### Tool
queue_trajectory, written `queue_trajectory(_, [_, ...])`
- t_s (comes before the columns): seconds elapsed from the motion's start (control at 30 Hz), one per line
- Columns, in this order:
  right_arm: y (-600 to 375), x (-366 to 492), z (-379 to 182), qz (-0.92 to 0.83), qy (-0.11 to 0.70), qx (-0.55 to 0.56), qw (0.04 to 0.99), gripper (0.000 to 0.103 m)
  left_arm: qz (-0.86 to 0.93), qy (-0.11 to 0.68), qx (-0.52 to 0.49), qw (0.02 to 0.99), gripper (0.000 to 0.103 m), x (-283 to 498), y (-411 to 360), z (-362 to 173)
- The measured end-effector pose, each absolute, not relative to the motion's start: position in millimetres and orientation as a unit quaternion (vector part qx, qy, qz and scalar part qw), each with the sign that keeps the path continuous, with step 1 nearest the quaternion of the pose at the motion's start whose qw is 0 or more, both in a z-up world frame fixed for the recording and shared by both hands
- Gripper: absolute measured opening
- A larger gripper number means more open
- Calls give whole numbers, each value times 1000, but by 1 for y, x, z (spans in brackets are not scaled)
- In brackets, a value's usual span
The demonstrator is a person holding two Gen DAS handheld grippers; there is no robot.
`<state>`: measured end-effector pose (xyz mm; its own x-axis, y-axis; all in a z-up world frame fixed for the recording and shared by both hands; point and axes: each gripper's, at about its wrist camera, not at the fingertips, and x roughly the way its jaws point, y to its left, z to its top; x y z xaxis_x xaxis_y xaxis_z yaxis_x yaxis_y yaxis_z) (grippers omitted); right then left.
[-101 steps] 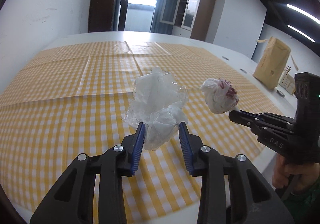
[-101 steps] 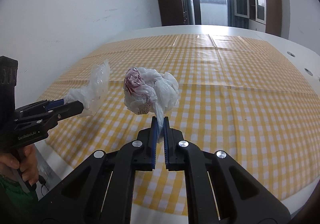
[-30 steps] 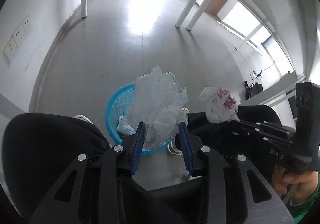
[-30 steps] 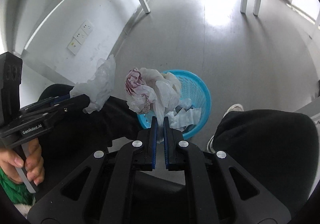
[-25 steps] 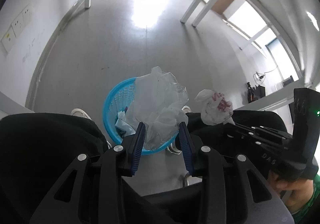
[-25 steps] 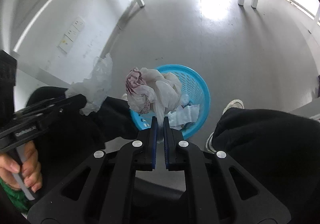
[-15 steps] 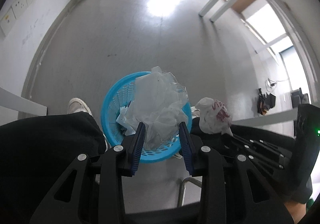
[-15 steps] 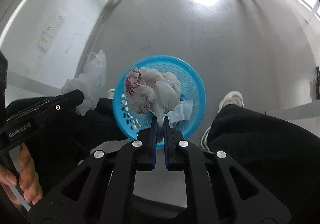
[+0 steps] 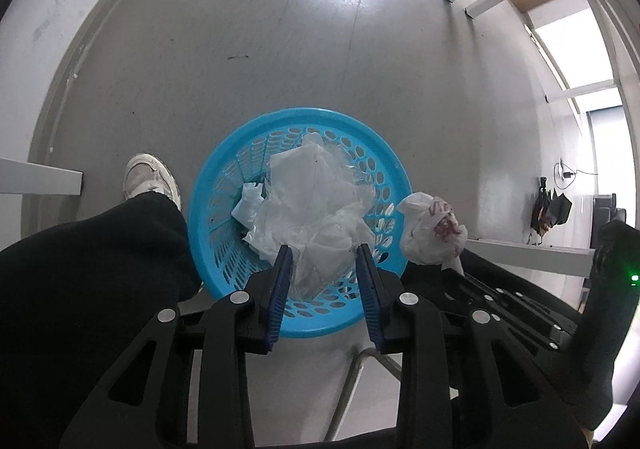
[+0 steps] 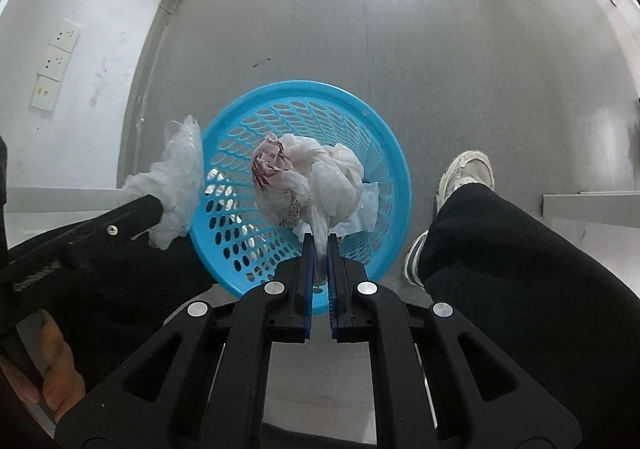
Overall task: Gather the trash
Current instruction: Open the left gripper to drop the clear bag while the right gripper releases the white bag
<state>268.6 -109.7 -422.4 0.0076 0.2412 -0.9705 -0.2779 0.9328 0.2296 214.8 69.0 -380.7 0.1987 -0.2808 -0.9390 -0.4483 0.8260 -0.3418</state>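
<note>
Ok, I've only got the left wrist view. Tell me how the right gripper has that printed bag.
Observer: The right gripper is shut on a thin tail of the printed bag; the bunch shows over the blue basket's inside.
Operator: Now give me the left load from that side.
Observer: In the right wrist view, the clear plastic wad shows over the basket's left rim, not its middle.
Operator: Say what's under the printed bag.
Observer: A flat white paper lies in the basket.

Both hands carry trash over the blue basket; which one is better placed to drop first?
Probably the right: its white bag hangs over the blue basket. The left's clear plastic overhangs the rim.
</note>
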Motion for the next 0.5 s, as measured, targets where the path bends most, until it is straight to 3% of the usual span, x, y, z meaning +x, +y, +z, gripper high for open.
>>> queue_trajectory(0.07, [-111, 272, -427, 184, 687, -3, 703, 9, 61, 624, -299, 719, 56, 215, 73, -380])
queue_trajectory(0.17, [-112, 274, -424, 187, 685, 8, 704, 25, 67, 613, -309, 724, 57, 215, 79, -377])
queue_trajectory(0.4, [-115, 270, -415, 201, 675, 5, 710, 26, 60, 605, -302, 734, 57, 210, 82, -363])
queue_trajectory(0.5, [-120, 263, -402, 205, 665, -2, 718, 34, 57, 609, -285, 738, 57, 201, 81, -354])
